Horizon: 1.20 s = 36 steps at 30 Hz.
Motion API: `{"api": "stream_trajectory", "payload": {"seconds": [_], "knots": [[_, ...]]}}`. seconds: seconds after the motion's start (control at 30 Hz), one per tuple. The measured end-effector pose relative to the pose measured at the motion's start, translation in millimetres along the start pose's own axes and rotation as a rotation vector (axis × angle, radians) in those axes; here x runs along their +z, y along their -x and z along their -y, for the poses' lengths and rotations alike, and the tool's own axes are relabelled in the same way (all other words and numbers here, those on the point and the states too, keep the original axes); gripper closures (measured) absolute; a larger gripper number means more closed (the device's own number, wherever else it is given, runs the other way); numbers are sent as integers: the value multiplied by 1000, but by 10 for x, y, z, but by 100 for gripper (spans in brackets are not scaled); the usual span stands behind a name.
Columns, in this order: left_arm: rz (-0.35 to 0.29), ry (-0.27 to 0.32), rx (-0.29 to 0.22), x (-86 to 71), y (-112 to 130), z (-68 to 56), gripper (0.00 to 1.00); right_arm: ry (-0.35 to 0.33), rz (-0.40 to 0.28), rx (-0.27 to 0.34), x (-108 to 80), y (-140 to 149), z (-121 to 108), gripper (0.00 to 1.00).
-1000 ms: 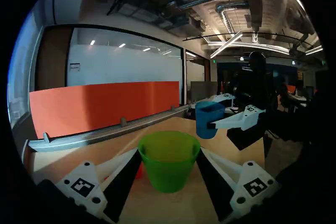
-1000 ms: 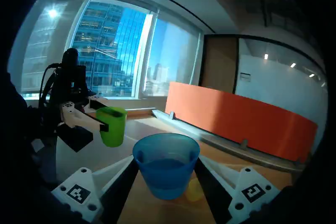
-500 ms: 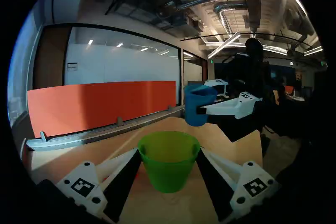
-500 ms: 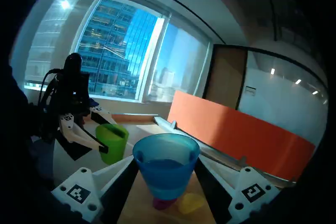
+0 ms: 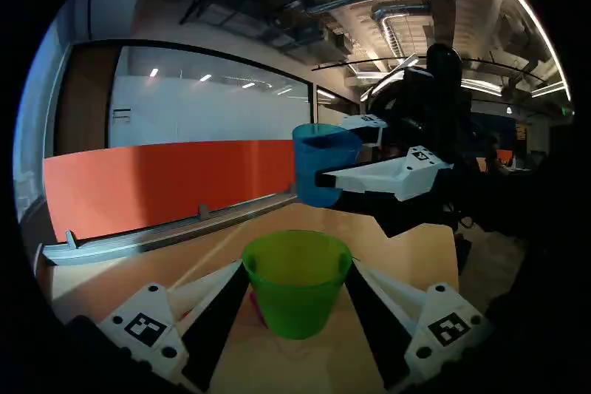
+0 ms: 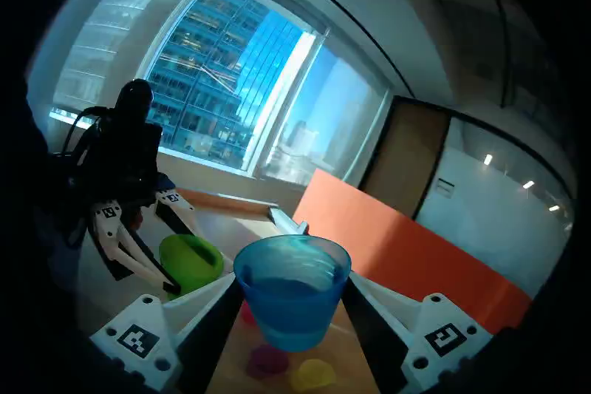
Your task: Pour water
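R gripper [image 6: 291, 287] clamps the blue cup [image 6: 289, 309], water inside, held above and beyond the green cup [image 5: 297, 298], which L gripper [image 5: 295, 277] grips upright. Pre-pour. Next: bring blue rim over green mouth, tip slowly. Alignment's hard to judge thru fisheye.

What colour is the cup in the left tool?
That's the green cup; clearest in the left gripper view.

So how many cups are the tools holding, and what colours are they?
blue cup: 1
green cup: 1
Total: 2 cups
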<state>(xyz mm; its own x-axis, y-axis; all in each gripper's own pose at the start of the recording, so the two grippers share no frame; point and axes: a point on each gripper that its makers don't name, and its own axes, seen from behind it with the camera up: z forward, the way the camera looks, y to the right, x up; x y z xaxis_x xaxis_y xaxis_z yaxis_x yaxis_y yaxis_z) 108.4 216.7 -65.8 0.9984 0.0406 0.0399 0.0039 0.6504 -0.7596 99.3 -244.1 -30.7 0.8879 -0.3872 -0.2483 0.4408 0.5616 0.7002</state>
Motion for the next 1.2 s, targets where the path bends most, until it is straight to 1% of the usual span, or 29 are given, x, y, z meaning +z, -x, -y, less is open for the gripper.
{"api": "stream_trajectory", "payload": {"seconds": [0.4, 0.7, 1.2], "knots": [[3, 12, 1, 45, 23, -43, 13, 4, -6, -136, 172, -164, -64, 12], [4, 28, 2, 75, 22, -104, 13, 12, 5, -245, 284, -215, -89, 12], [2, 44, 4, 124, 10, -171, 13, 31, 9, -419, 369, -260, -143, 12]]}}
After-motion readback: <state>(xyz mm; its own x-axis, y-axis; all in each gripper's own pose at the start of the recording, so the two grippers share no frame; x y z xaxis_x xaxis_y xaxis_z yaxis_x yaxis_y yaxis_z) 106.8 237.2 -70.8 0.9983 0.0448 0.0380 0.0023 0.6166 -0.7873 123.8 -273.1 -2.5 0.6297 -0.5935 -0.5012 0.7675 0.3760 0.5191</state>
